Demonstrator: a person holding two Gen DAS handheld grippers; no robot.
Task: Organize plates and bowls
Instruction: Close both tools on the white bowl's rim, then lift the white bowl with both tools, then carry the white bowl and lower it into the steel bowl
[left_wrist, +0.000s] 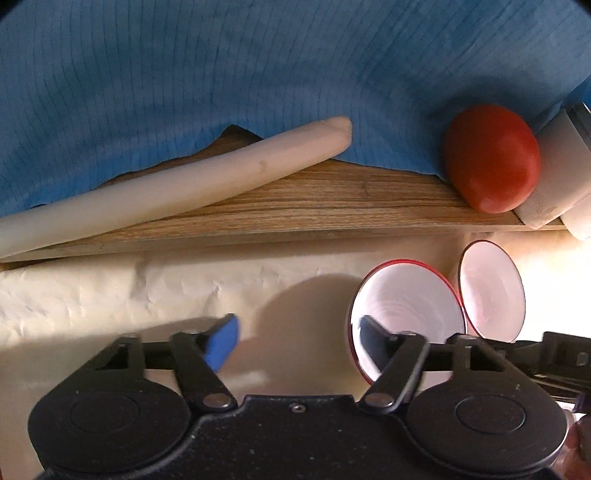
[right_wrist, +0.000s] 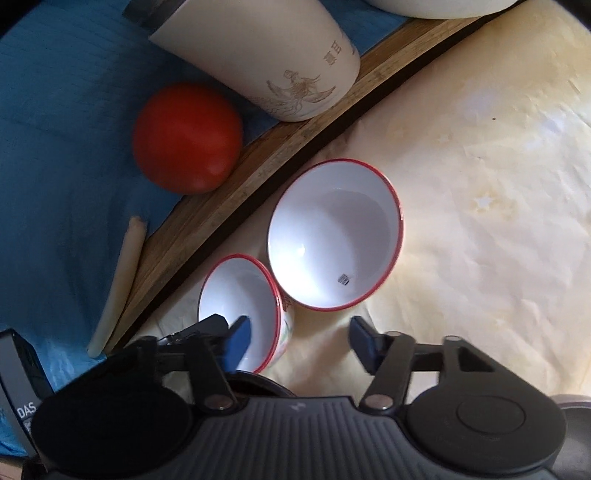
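Two red-rimmed white bowls, small bowl (right_wrist: 240, 295) touching big bowl (right_wrist: 334, 234), sit on the cream-covered table (right_wrist: 480, 184) beside a wooden board (right_wrist: 258, 173); the left tool (left_wrist: 295, 343) and right tool (right_wrist: 299, 341) each straddle the small bowl's rim, jaws parted, not pressing.
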